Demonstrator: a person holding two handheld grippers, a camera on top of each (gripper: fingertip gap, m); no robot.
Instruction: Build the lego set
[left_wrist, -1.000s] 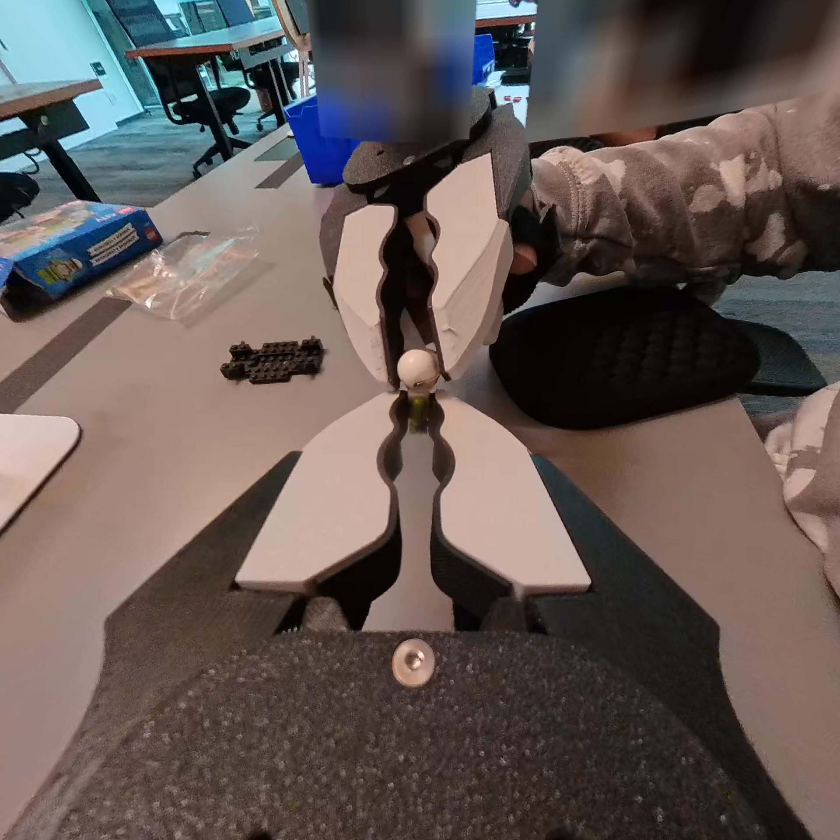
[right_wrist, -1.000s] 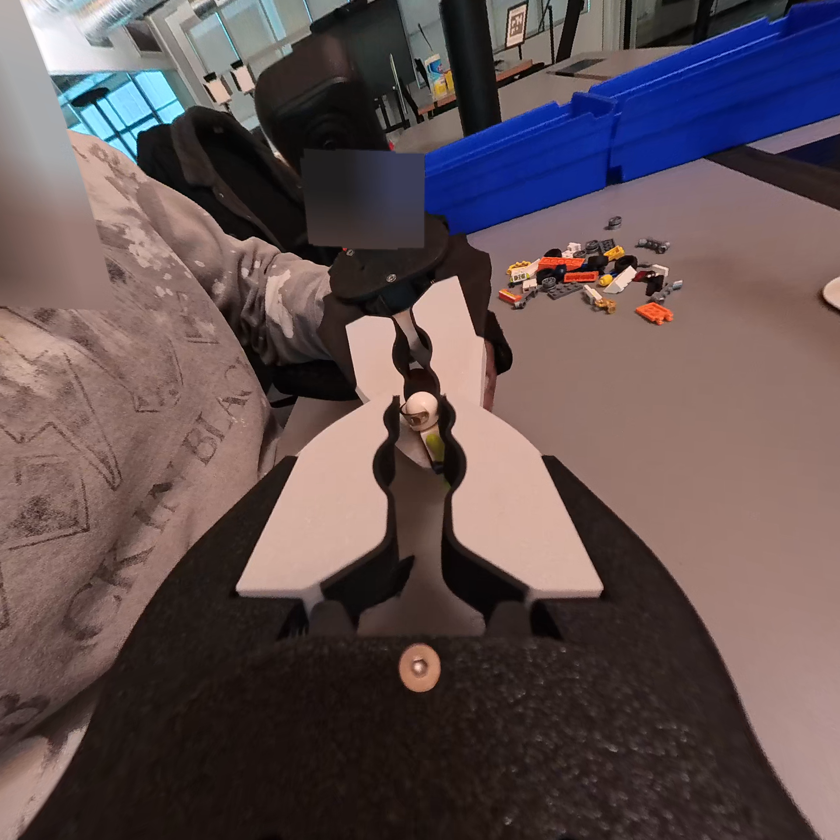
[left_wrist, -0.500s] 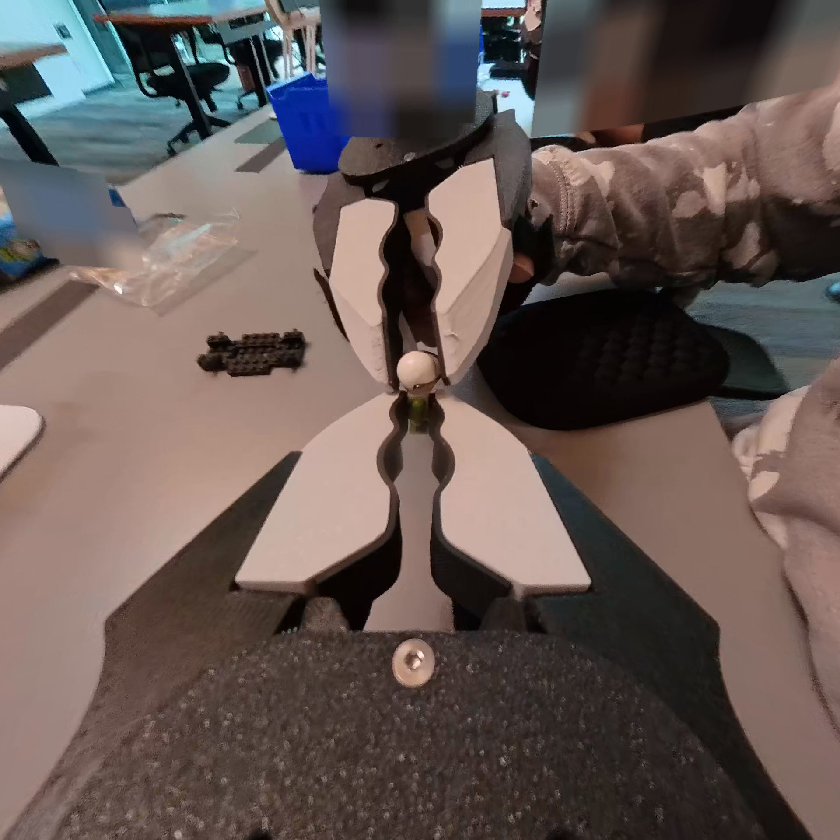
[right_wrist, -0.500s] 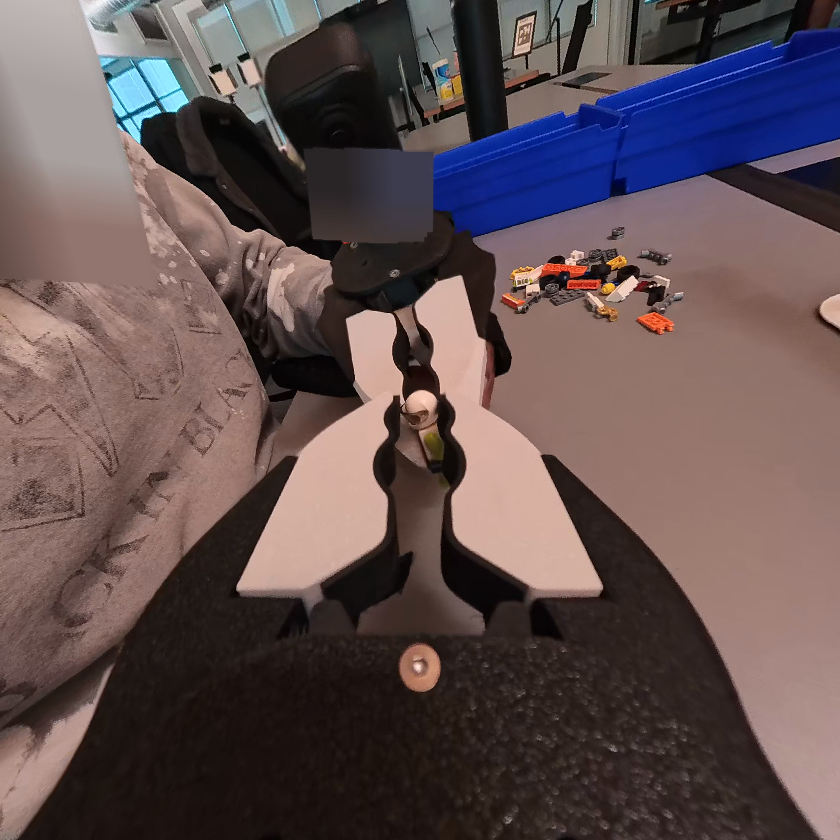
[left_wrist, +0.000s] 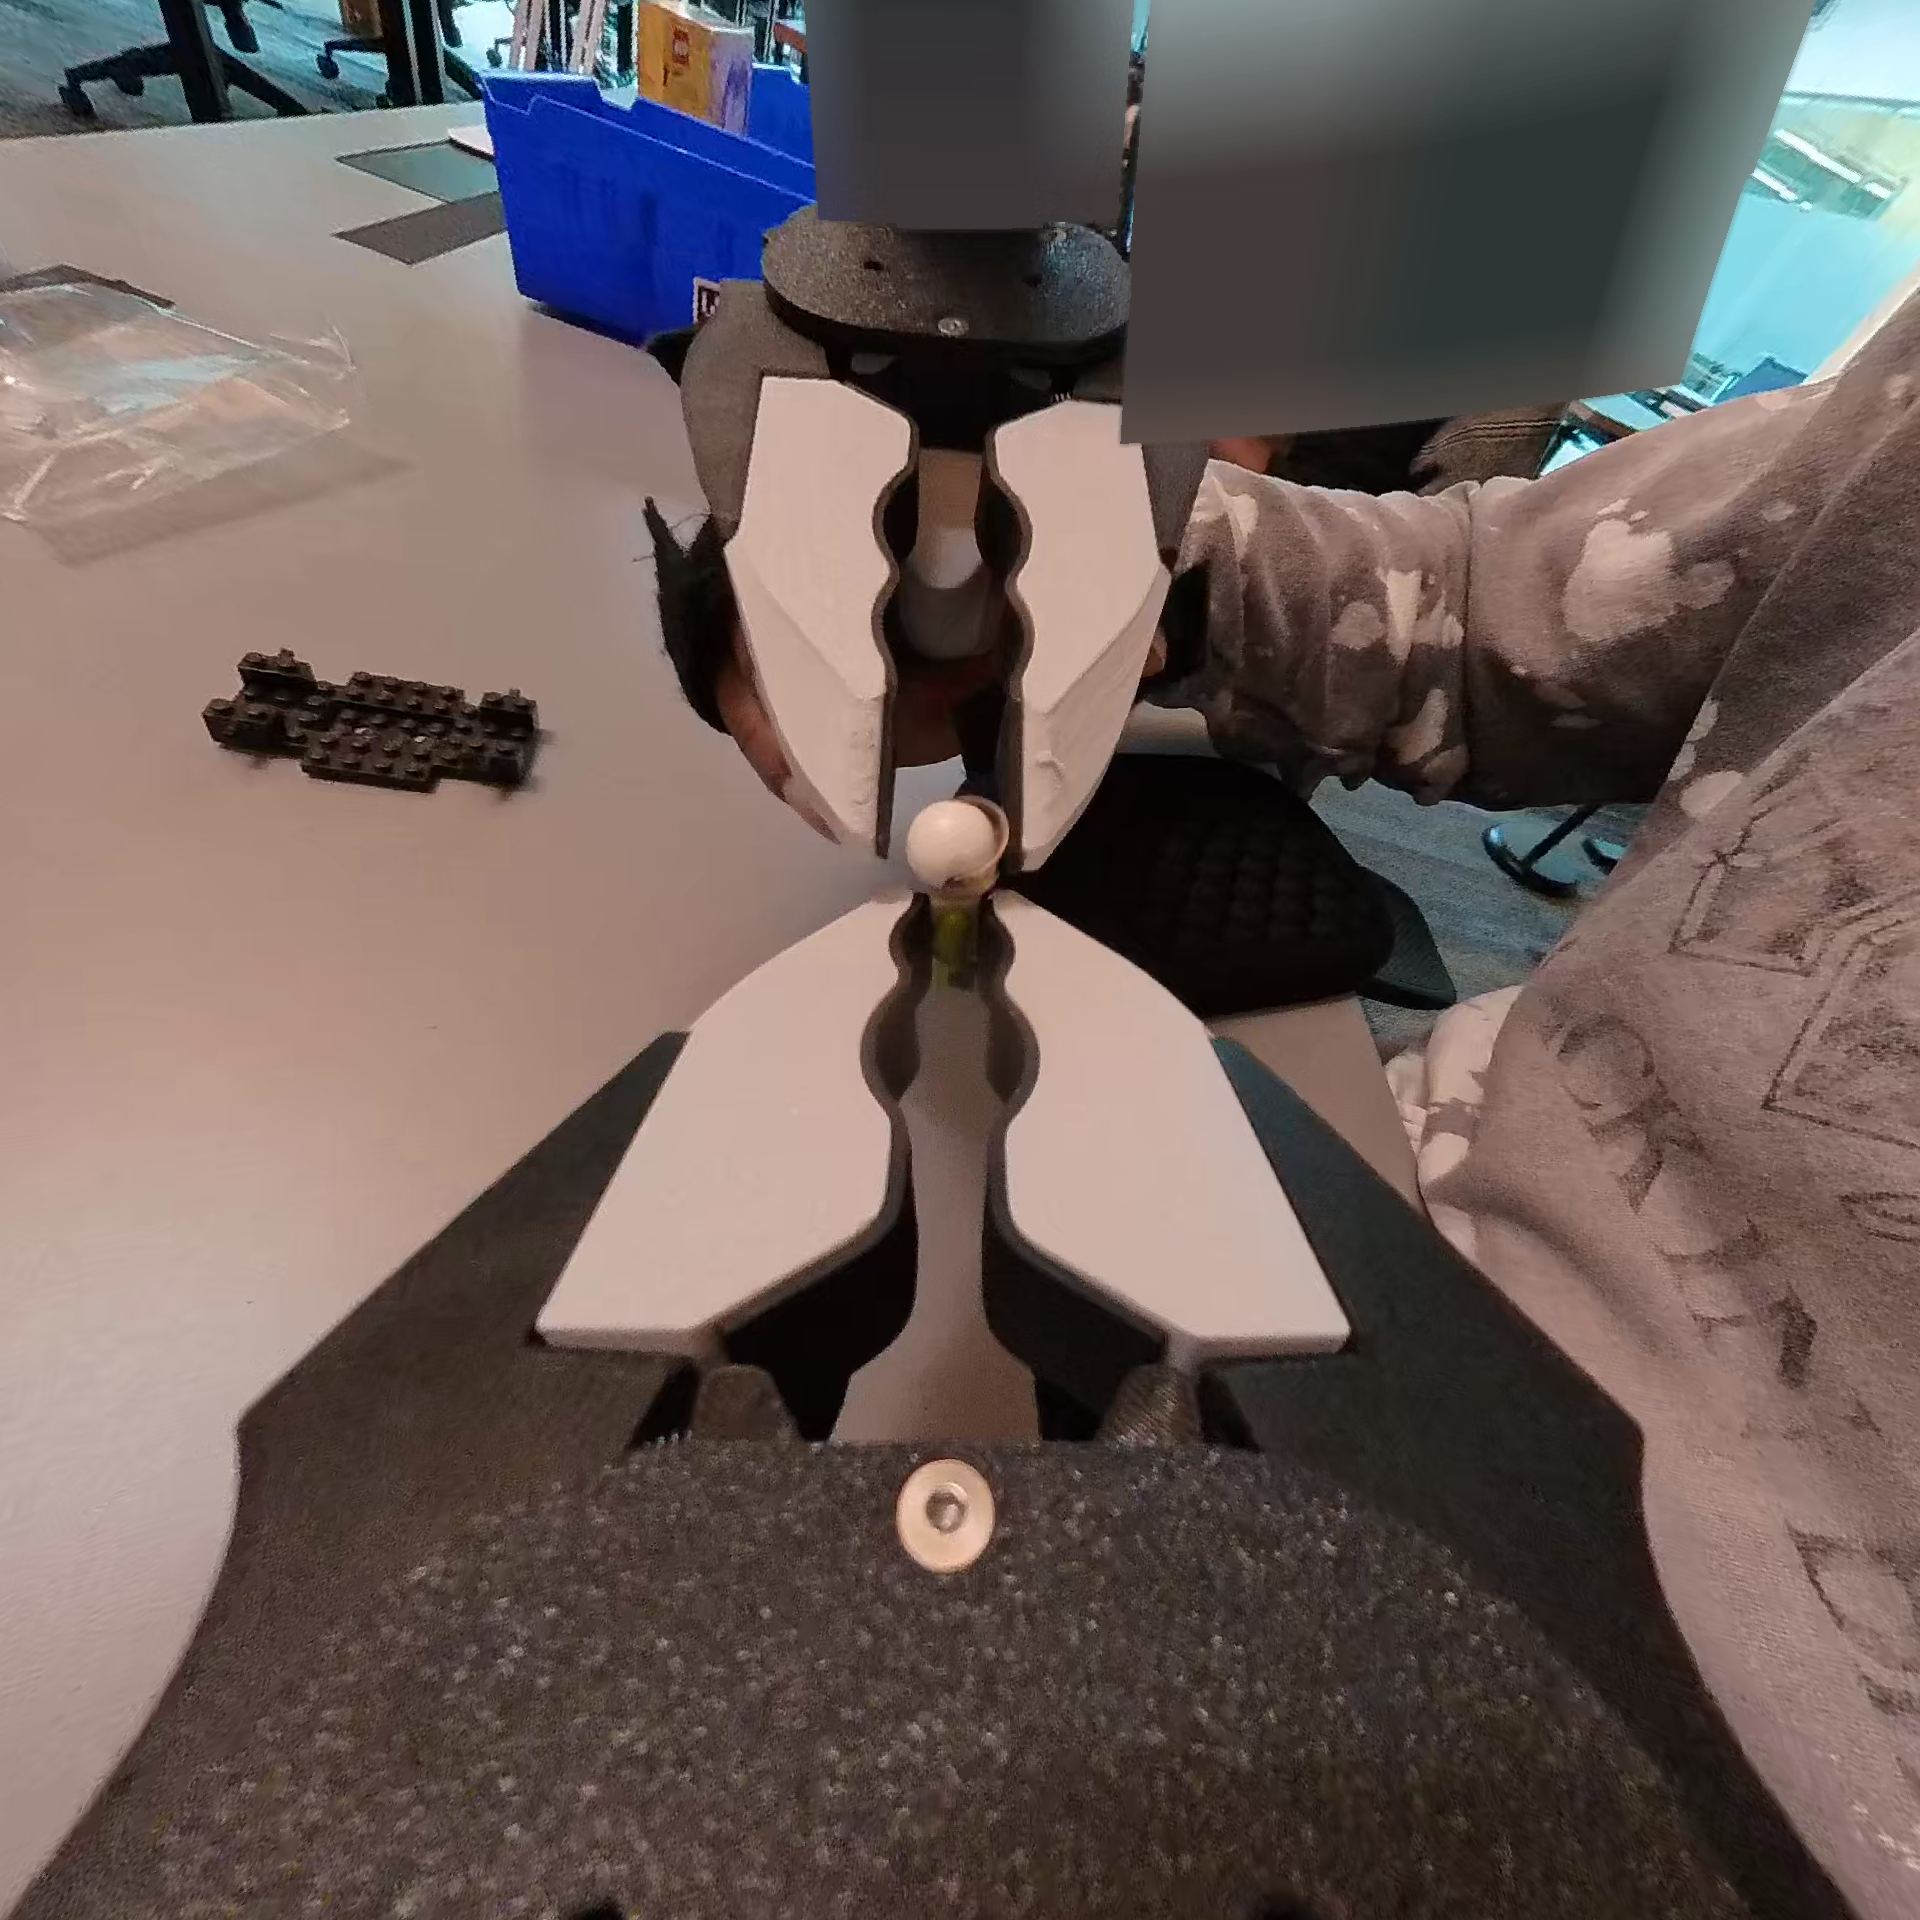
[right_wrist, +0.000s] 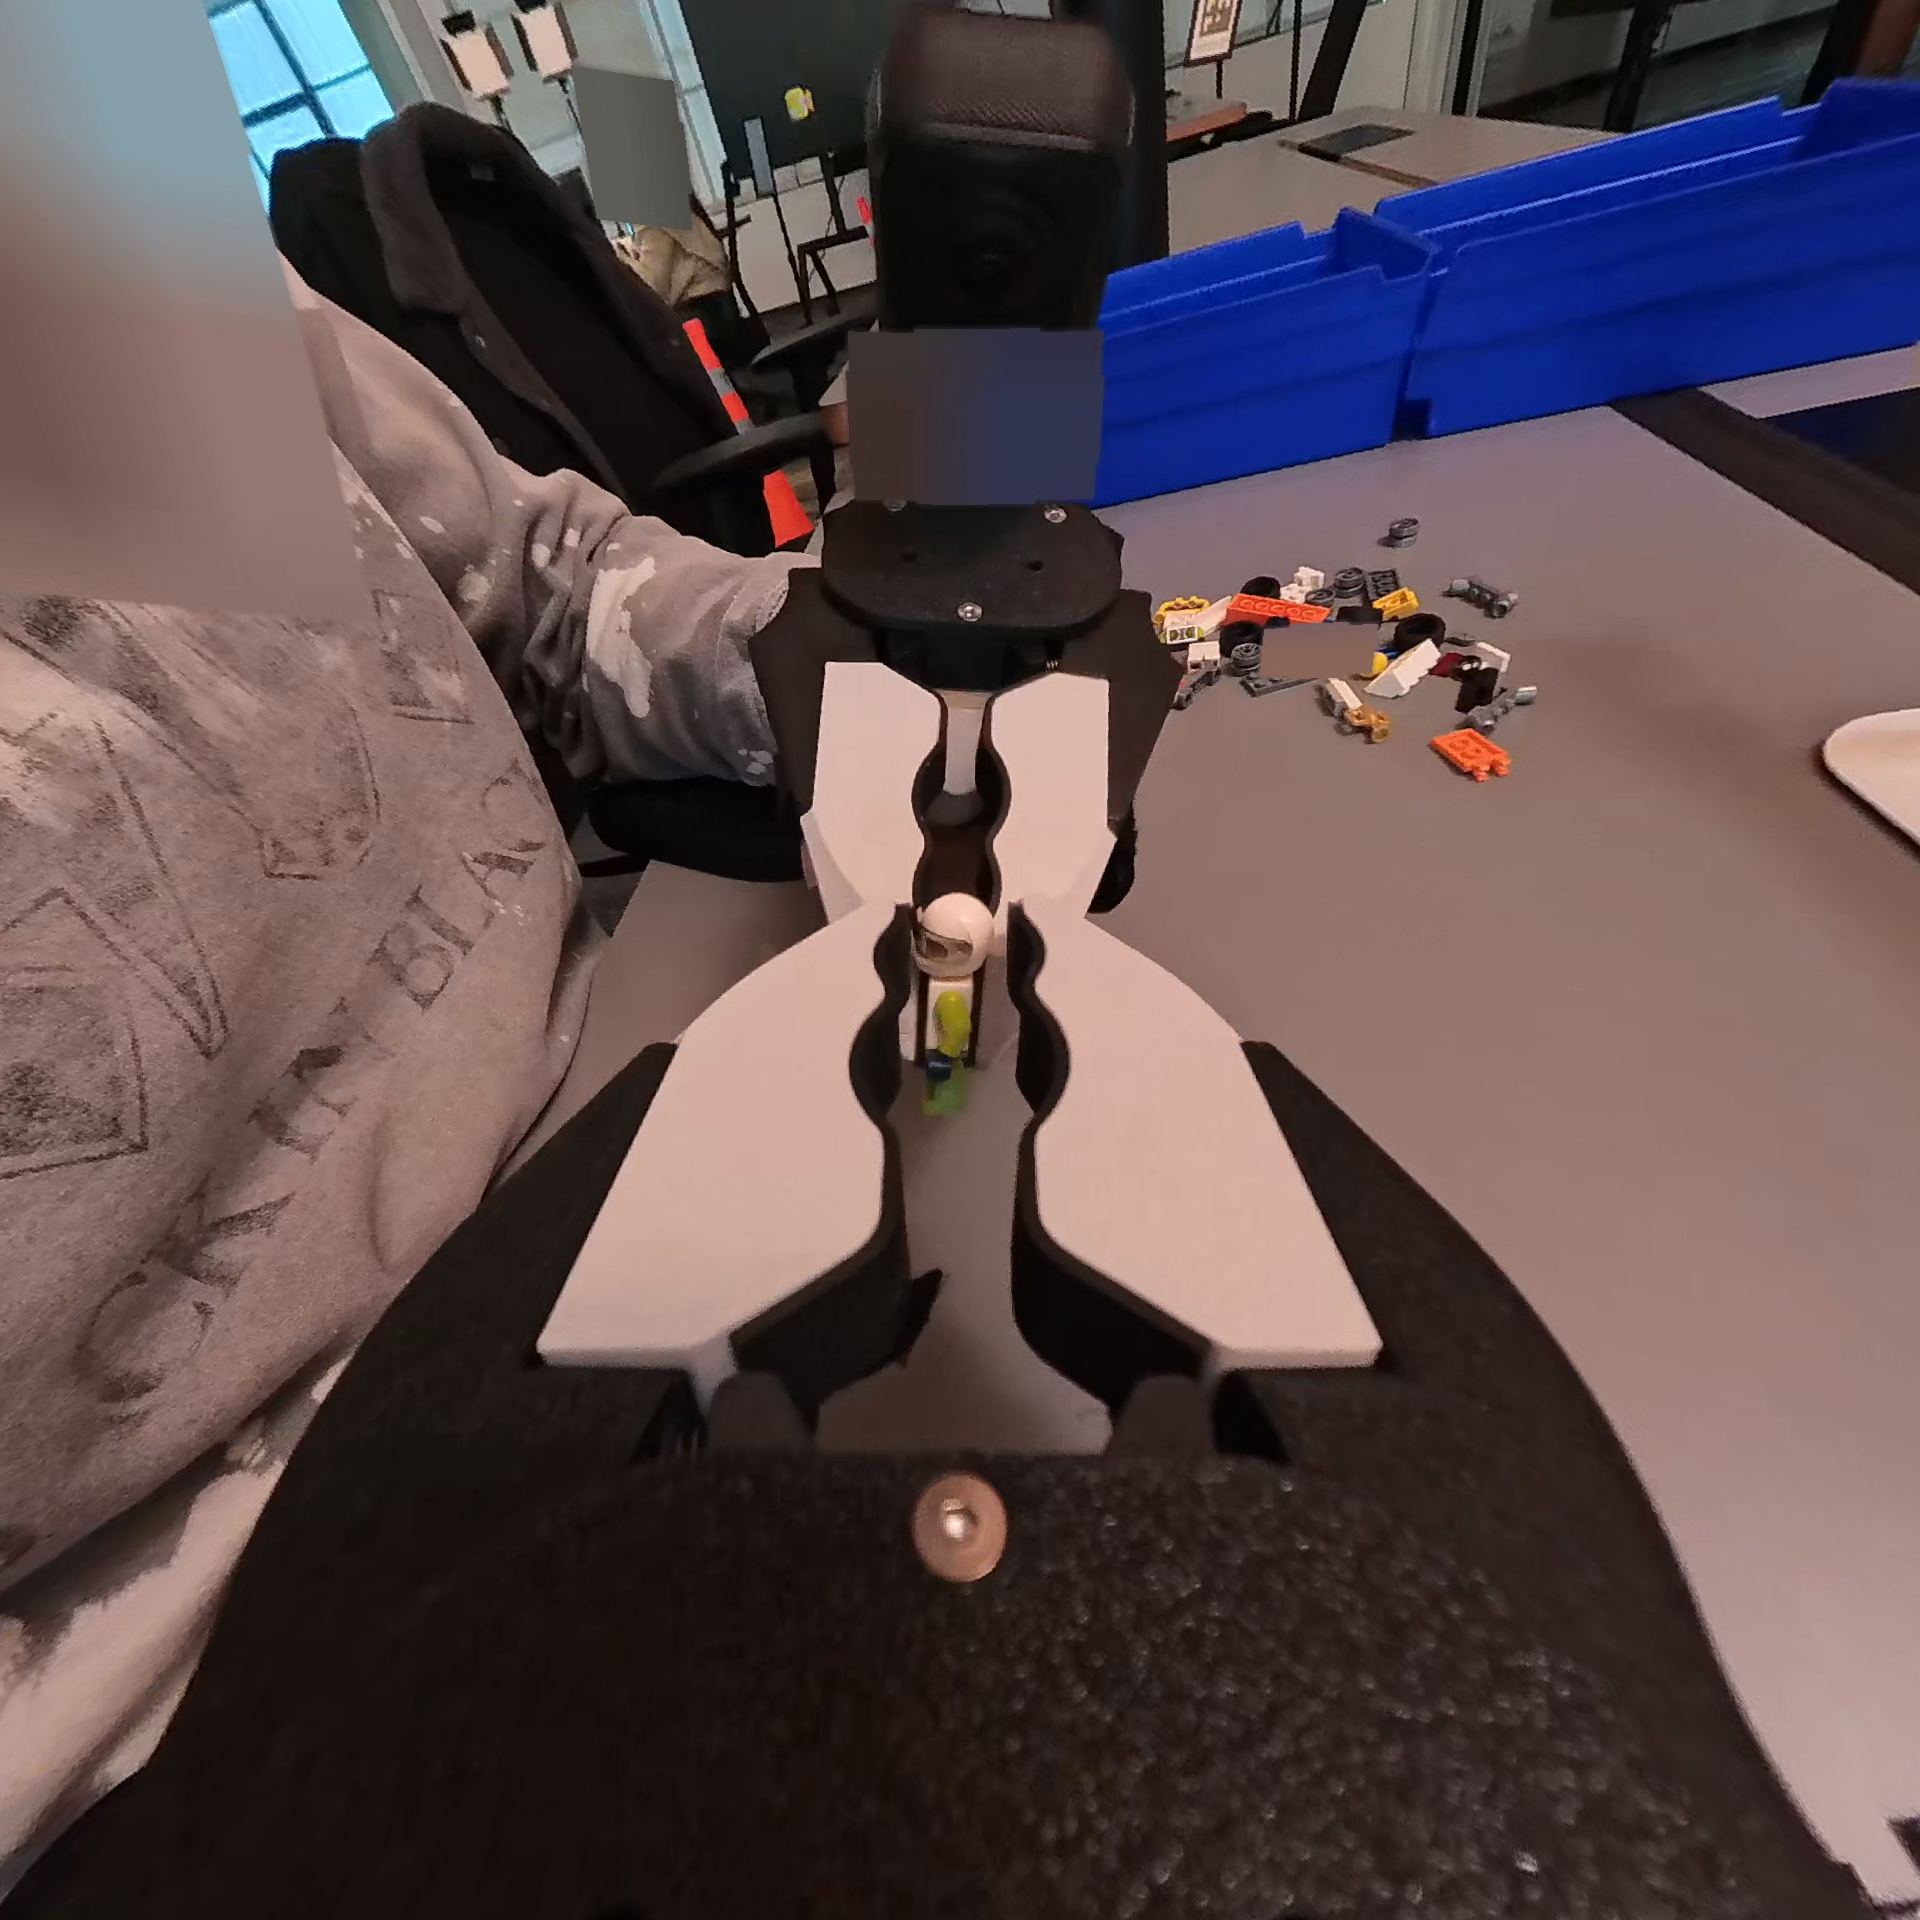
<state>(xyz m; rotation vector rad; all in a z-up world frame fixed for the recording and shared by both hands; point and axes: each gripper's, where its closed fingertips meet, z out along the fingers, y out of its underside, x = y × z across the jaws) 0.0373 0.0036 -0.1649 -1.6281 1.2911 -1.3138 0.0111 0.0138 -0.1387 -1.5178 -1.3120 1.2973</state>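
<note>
Step in hand: the small Lego minifigure with white helmet and lime-green legs (right_wrist: 948, 997) is being held in the air between the two grippers, above the grey table (right_wrist: 1455, 1039); judged as seating the helmet or handing the figure over.
Left gripper (left_wrist: 951, 925): its white fingertips are clenching on the figure's lower body; the green legs are showing in the narrow gap just behind the tips.
Right gripper (right_wrist: 951, 966): its jaws are standing slightly parted on either side of the helmet and torso; whether they are pressing on the figure cannot be told.
Minifigure position: the helmet is sitting exactly where the two grippers' tips are meeting, tip to tip.
Black studded Lego chassis plate (left_wrist: 374, 719): lying flat on the table, well apart from both grippers.
Loose pile of small coloured Lego pieces (right_wrist: 1351, 649): lying on the table beyond the grippers, before the blue plastic bins (right_wrist: 1455, 312).
Next move: probably pressing the helmet fully home, then carrying the figure toward the chassis; this is calling for a steady, aligned push so the figure is not twisting out.
</note>
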